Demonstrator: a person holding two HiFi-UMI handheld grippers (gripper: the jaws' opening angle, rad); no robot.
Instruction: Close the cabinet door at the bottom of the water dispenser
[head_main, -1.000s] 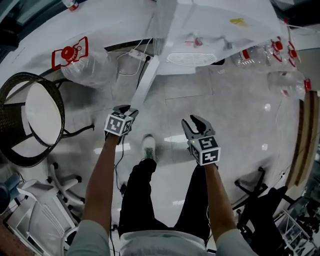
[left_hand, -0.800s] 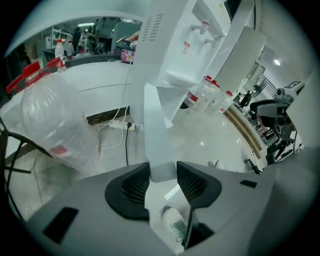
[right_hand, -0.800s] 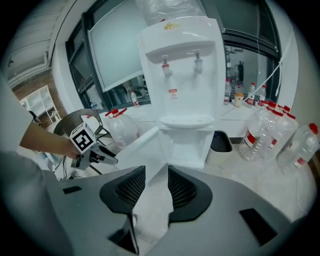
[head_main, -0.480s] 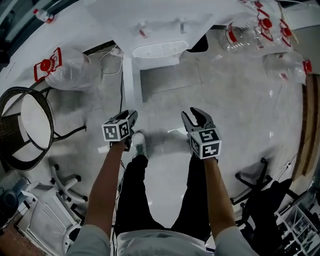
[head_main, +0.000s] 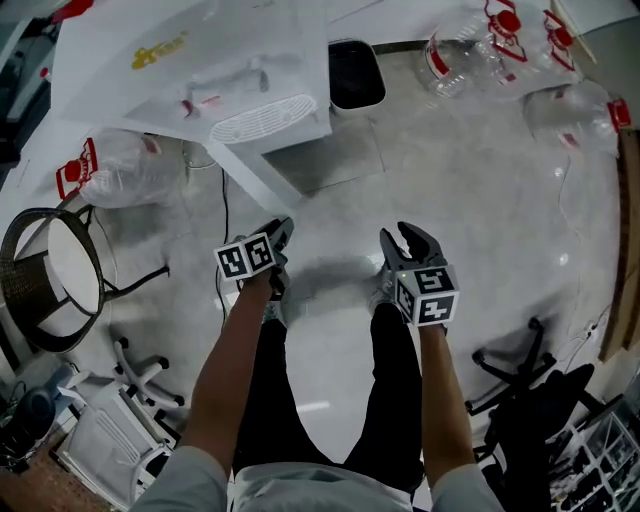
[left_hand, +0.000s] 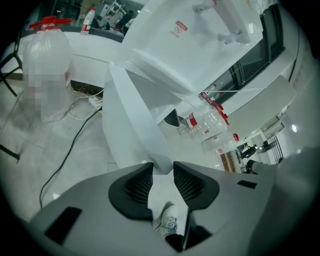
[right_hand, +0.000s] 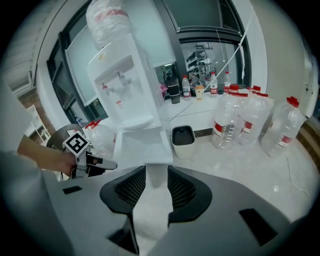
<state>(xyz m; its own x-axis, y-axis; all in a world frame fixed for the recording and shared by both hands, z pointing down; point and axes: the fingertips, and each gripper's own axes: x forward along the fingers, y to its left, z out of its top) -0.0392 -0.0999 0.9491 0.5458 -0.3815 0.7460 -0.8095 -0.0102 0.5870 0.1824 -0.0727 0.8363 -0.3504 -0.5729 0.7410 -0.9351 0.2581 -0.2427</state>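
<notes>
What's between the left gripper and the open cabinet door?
Nothing. In the head view only a sliver of bare floor separates the left gripper from the cabinet door; the left gripper view shows its open jaws aimed at the door's edge.

Water dispenser (head_main: 200, 60) at top, white, seen from above, drip grille (head_main: 265, 118) facing the person. Cabinet door (head_main: 250, 178) at its base stands open, swung out toward the left gripper (head_main: 281, 230). Door's free edge is just beside that gripper's tip; contact can't be told. Left jaws seen edge-on, gap unclear. Right gripper (head_main: 403, 240) is over bare floor (head_main: 480, 200), jaws apart. Black-lined bin (head_main: 355, 75) just right of the dispenser. Clear water bottles (head_main: 480, 45) top right, another bottle (head_main: 120, 170) left of the dispenser. Round wicker chair (head_main: 75, 265) far left.
</notes>
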